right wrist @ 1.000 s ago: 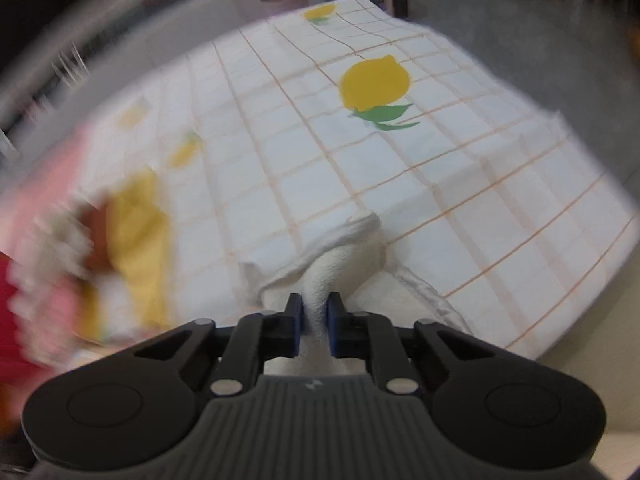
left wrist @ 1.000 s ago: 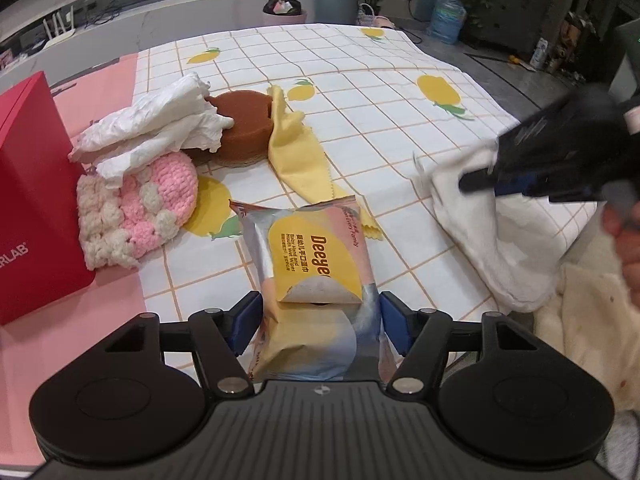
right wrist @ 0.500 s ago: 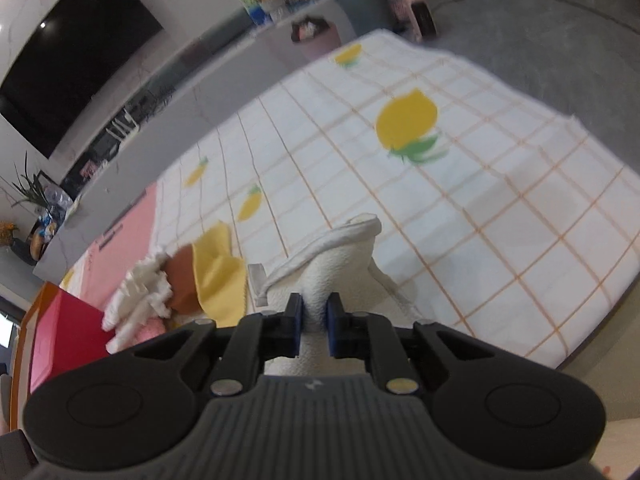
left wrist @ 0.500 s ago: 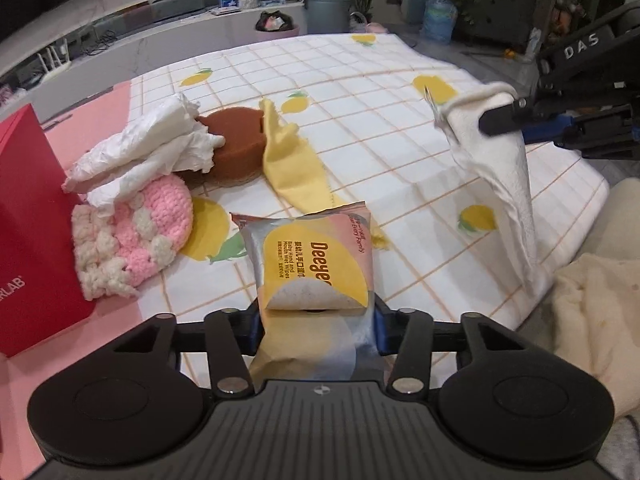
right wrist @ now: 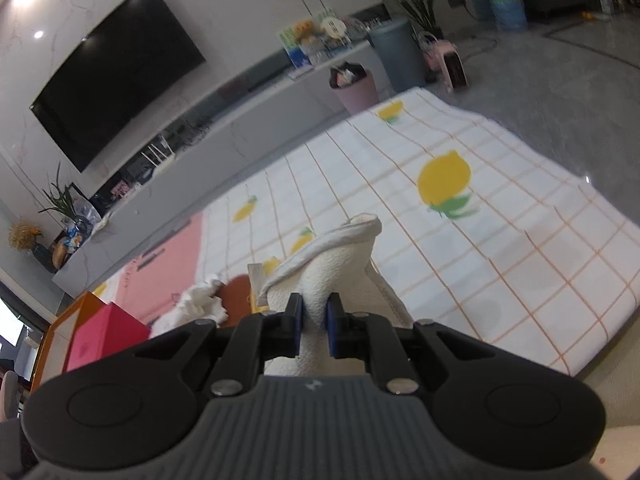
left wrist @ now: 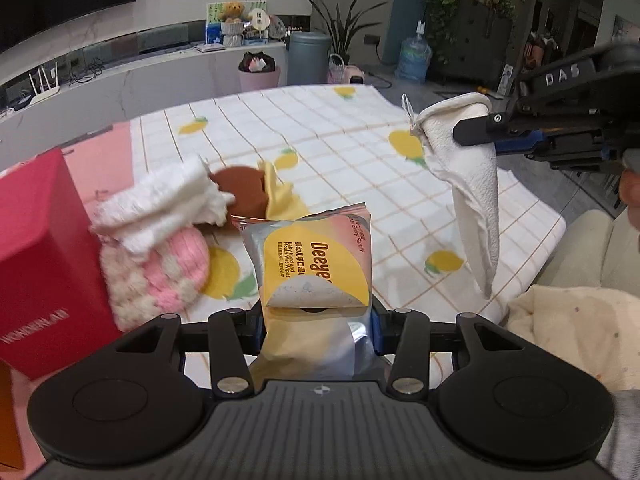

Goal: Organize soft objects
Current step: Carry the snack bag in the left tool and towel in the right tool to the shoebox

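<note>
My left gripper [left wrist: 318,316] is shut on a pack of wet wipes [left wrist: 316,268] and holds it above the table. My right gripper [right wrist: 314,312] is shut on a white cloth [right wrist: 336,264], which hangs down from its fingers; in the left wrist view the cloth [left wrist: 476,200] dangles well above the right side of the table. A pile lies at the left: a white towel [left wrist: 160,204], a pink and cream knitted piece [left wrist: 160,276], a brown round sponge [left wrist: 242,192] and a yellow cloth [left wrist: 280,200].
A red box [left wrist: 44,264] stands at the left table edge. The table carries a lemon-print checked cloth [left wrist: 340,152]. A cream blanket [left wrist: 576,332] lies at the lower right. A bin [left wrist: 259,72] and a water bottle [left wrist: 414,58] stand on the floor beyond.
My right gripper has lifted the white cloth off the table and raised it high. My left gripper has risen with the wipes pack.
</note>
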`<action>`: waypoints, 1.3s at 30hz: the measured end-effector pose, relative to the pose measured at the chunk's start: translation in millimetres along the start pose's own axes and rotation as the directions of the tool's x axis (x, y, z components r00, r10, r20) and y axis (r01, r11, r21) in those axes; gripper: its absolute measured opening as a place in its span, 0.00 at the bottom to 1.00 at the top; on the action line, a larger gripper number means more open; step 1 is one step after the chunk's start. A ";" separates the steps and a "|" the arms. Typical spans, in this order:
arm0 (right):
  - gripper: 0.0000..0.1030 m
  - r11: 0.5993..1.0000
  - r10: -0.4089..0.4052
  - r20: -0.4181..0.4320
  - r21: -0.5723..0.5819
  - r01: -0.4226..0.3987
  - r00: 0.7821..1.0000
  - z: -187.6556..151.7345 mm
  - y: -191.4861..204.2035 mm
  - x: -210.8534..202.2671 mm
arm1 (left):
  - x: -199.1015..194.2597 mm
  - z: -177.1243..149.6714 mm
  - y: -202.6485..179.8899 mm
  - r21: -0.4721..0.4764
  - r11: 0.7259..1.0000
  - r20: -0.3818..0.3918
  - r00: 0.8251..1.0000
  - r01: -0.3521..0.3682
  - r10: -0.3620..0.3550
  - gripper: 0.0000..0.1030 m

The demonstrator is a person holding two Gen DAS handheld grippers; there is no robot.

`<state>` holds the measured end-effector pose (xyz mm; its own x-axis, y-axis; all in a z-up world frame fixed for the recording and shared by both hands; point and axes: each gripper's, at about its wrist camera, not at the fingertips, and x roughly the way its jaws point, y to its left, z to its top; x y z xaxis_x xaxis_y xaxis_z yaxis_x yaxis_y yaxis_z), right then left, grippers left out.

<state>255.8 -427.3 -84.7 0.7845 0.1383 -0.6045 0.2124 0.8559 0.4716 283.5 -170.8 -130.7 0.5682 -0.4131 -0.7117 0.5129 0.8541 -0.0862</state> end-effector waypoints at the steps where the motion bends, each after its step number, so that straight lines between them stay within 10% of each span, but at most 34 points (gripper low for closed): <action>1: 0.10 1.000 0.003 0.008 -0.013 -0.003 1.000 0.7 4.8 -2.9 | -6.3 2.2 3.6 -0.003 1.000 0.006 1.000 0.004 -0.004 0.50; 11: 0.10 0.959 0.231 0.088 -0.191 -0.211 0.969 -5.6 89.1 -41.8 | -101.6 18.4 68.2 -0.053 0.991 0.150 0.981 -0.120 0.126 0.50; 22: 0.09 0.876 0.322 0.056 -0.396 -0.275 0.945 -44.8 224.8 -79.4 | -191.7 15.6 179.9 -0.272 0.921 0.227 0.911 -0.280 0.344 0.50; 34: 0.10 0.777 0.379 -0.020 -0.536 -0.330 0.925 -89.0 354.6 -55.1 | -162.7 22.9 289.4 -0.428 0.856 0.097 0.928 -0.288 0.361 0.50; 39: 0.10 0.726 0.410 -0.017 -0.599 -0.337 0.912 -115.5 380.9 -27.8 | -122.6 29.0 316.1 -0.390 0.828 0.005 0.897 -0.404 0.441 0.50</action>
<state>247.6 -47.6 37.6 0.7927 0.4854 -0.3687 -0.4597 0.8733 0.1614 394.6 140.6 -50.4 0.7397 0.0042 -0.6730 -0.0560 0.9969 -0.0552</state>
